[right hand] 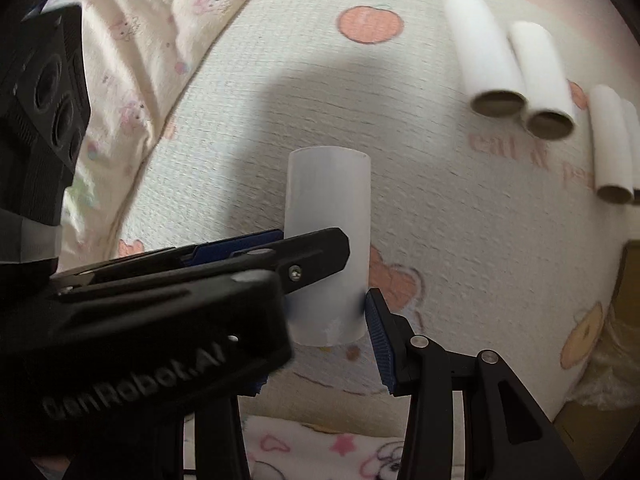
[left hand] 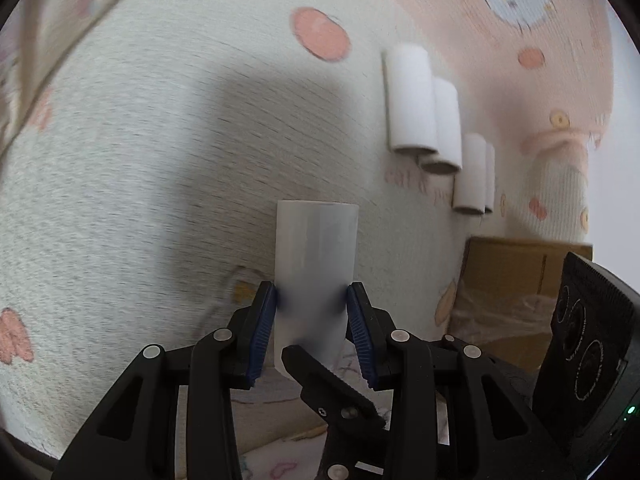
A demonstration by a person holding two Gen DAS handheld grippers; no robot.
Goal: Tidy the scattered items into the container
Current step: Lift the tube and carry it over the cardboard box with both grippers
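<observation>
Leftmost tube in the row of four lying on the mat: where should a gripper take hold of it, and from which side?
Probably its open near end. The leftmost tube lies flat on the mat with its right side against the neighbouring tube, leaving little room for a finger there. Come from the open end, one finger in the bore, one on the free left wall.

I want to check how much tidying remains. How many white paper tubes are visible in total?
5. One tube is gripped by both the left gripper and the right gripper. Four lie on the blanket: a larger pair and a smaller pair. Others may be hidden.
</observation>
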